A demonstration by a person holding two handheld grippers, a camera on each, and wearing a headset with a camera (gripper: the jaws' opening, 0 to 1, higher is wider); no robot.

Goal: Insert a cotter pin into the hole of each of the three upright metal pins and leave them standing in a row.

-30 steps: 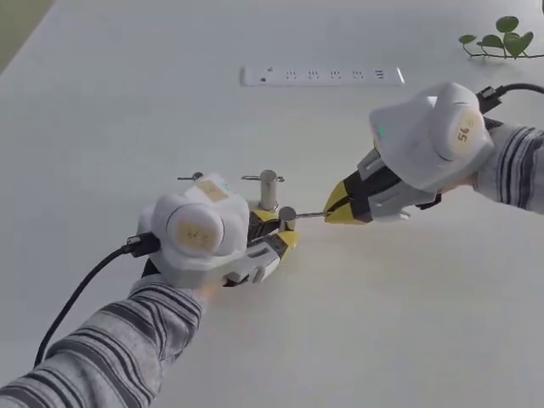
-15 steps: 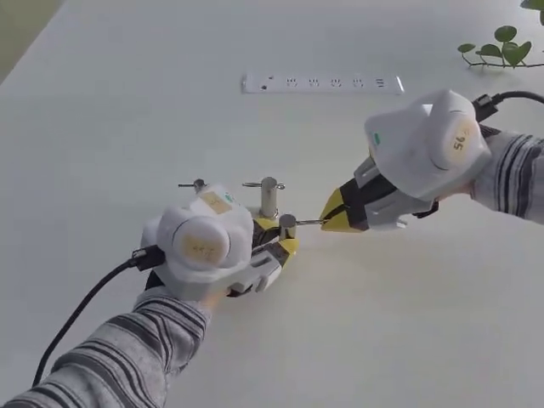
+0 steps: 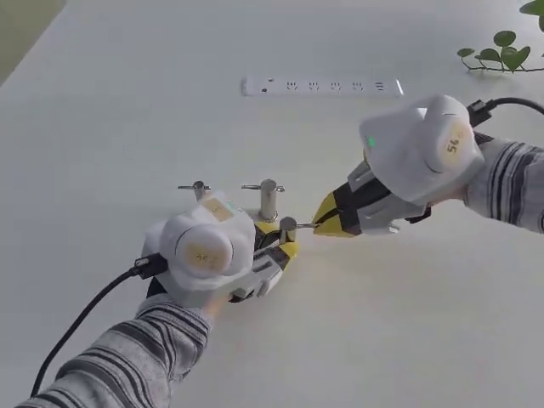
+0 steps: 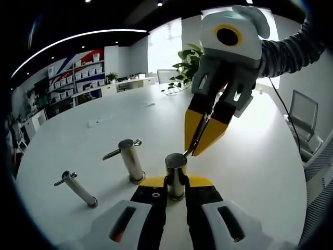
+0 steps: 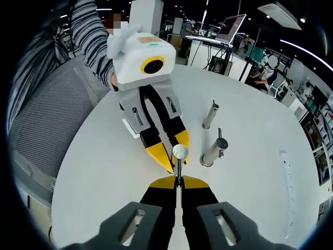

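Left to right: first pin (image 3: 198, 189) and second pin (image 3: 269, 199), both cottered (done, by the look). Your left gripper (image 3: 280, 244) clamps third pin (image 3: 288, 227) upright. Cotter pin (image 3: 304, 225) touches its head, pinched in your right gripper (image 3: 327, 219). Step in hand: last insertion. Next: square tip to pin, push straight through.

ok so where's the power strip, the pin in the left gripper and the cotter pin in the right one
power strip (image 3: 323, 85), head view, middle of its white body
metal pin (image 4: 176, 177), left gripper view, shaft just below its top
cotter pin (image 5: 179, 169), right gripper view, thin shank ahead of the jaws
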